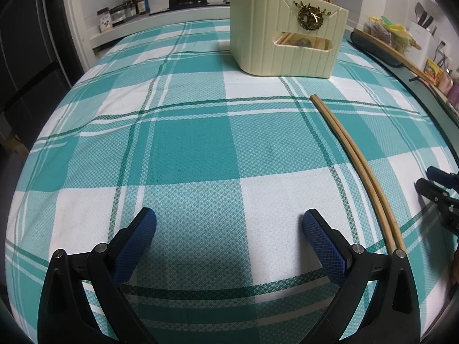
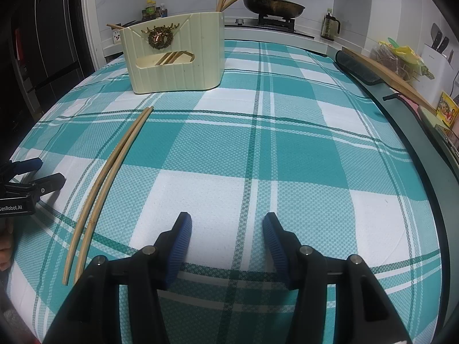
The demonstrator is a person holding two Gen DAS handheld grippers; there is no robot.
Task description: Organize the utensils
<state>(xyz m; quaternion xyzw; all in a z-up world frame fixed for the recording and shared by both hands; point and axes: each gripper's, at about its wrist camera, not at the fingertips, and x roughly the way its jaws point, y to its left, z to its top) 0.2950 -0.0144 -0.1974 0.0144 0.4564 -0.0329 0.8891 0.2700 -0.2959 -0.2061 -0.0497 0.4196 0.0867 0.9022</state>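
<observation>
A pair of wooden chopsticks [image 1: 357, 160] lies side by side on the teal checked tablecloth, between my two grippers; it also shows in the right wrist view [image 2: 110, 172]. A cream utensil holder [image 1: 284, 31] with a gold wreath ornament stands at the far side, with more chopsticks inside; it also shows in the right wrist view [image 2: 175, 54]. My left gripper [image 1: 229, 229] is open and empty, left of the chopsticks. My right gripper [image 2: 226, 238] is open and empty, right of them.
The tablecloth [image 2: 287, 143] covers the table. A stove with a lidded pan [image 2: 272, 5] stands behind. Sauce bottles [image 1: 133, 0] sit at the back left. A cutting board [image 2: 387, 74], a knife block and snack bags lie along the right counter.
</observation>
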